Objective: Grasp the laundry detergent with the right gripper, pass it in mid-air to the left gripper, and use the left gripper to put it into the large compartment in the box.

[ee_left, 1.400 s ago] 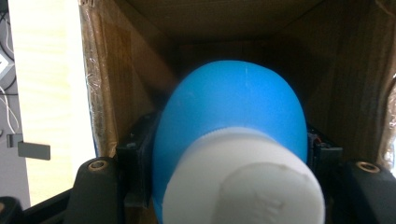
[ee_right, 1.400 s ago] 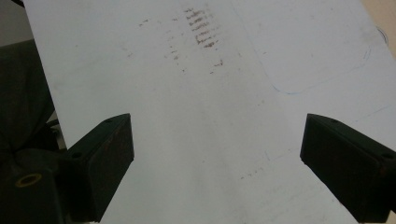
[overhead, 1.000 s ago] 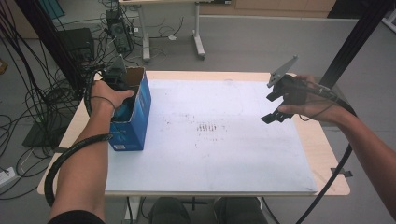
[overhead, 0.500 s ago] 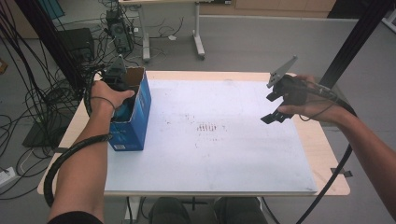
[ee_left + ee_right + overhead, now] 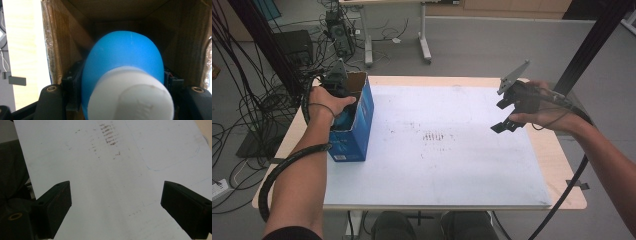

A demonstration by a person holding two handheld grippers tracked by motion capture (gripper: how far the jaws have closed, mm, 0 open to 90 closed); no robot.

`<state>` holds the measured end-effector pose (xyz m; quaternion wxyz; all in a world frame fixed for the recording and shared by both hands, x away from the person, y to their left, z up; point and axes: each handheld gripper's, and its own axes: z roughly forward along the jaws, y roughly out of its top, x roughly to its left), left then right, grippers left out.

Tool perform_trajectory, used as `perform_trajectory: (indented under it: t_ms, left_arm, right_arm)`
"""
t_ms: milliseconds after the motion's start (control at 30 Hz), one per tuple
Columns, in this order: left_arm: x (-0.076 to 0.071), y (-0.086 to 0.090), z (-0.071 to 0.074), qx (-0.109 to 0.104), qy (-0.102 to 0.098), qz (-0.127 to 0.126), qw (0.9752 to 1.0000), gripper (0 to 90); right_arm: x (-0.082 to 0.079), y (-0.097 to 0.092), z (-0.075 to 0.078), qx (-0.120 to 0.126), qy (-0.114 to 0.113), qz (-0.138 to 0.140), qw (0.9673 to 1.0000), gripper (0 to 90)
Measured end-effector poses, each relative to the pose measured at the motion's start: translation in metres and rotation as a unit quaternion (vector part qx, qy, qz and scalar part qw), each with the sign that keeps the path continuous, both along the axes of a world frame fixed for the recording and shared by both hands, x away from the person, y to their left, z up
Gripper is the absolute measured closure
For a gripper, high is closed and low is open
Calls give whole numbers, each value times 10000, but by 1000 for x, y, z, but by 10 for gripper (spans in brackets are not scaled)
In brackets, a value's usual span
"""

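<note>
A blue cardboard box (image 5: 361,131) stands open-topped at the table's left edge. My left gripper (image 5: 345,111) reaches down into it. In the left gripper view a blue bottle (image 5: 122,55) with a white cap (image 5: 130,100) sits between the jaws of the left gripper (image 5: 122,77), inside the brown walls of the box (image 5: 57,45). The pads press its sides, though the jaws have just eased open slightly. My right gripper (image 5: 504,115) hovers above the table's right side, open and empty. In the right gripper view the right gripper (image 5: 116,206) looks down on the white mat (image 5: 112,177).
A white mat (image 5: 437,170) with a faint smudged mark (image 5: 434,136) covers most of the wooden table (image 5: 562,165). Cables and black equipment (image 5: 292,47) lie on the floor to the left. Another table's legs (image 5: 424,47) stand behind.
</note>
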<state>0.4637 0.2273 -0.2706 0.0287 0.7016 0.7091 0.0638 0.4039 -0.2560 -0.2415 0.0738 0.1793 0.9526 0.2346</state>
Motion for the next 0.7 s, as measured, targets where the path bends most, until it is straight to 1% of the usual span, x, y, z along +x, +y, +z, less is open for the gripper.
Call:
perform_trajectory:
  t_ms: [167, 300, 400, 567, 700]
  left_arm:
    - [-2, -2, 3, -34, -11, -58, 10000, 321]
    - [-3, -3, 8, -16, -20, -66, 10000, 297]
    - [-4, -4, 14, 108, -74, -87, 9999, 287]
    - [-9, -3, 28, 193, -121, -133, 9997, 284]
    - [-13, -5, 37, 197, -154, -212, 9995, 277]
  right_arm:
    - [1, 1, -1, 5, -2, 31, 10000, 96]
    - [2, 3, 0, 30, -16, 36, 10000, 96]
    - [3, 4, 0, 51, -27, 49, 10000, 96]
    - [4, 5, -1, 64, -32, 51, 10000, 96]
    - [5, 8, -1, 84, -40, 71, 9999, 96]
